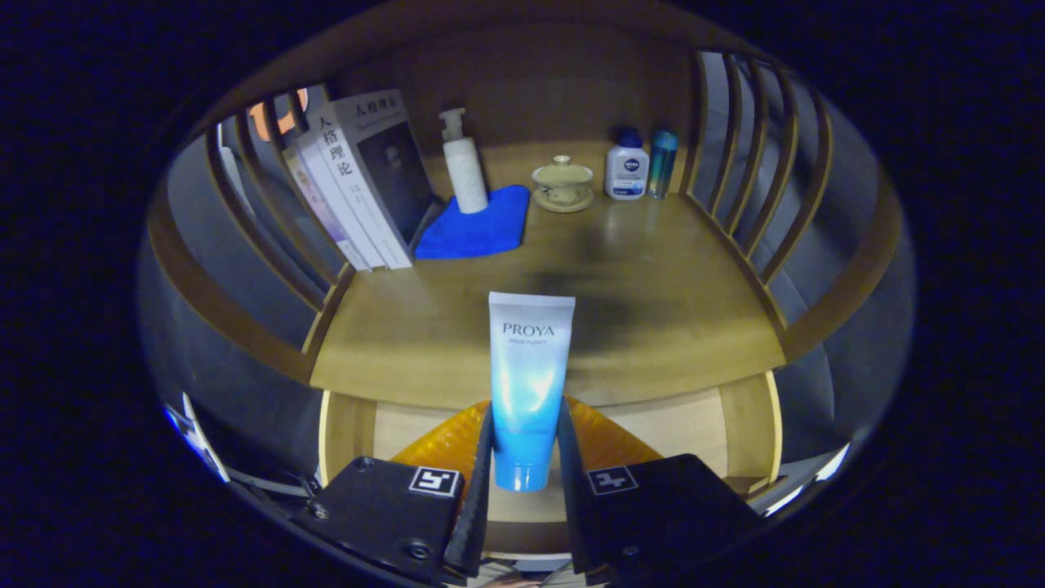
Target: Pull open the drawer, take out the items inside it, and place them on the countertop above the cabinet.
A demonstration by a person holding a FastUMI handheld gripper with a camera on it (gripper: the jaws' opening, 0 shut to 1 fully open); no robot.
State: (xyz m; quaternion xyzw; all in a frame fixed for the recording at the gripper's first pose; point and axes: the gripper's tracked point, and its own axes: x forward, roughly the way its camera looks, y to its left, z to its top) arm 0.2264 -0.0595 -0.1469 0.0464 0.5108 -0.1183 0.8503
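My gripper (525,441) is shut on a white-to-blue cosmetic tube (526,384), both fingers pressing its lower part near the cap. The tube stands cap-down and lifted, its flat white end over the front part of the wooden countertop (669,302). Below and behind the tube lies the pulled-open drawer (694,425), light wood inside. An orange ribbed item (445,441) lies in the drawer, partly hidden by my fingers and the tube.
On the countertop: several books (359,180) leaning at the back left, a white pump bottle (464,163) on a blue cloth (478,224), a lidded ceramic cup (562,183), a small white bottle (627,167) and a teal bottle (662,162). Wooden slat railings (751,163) flank both sides.
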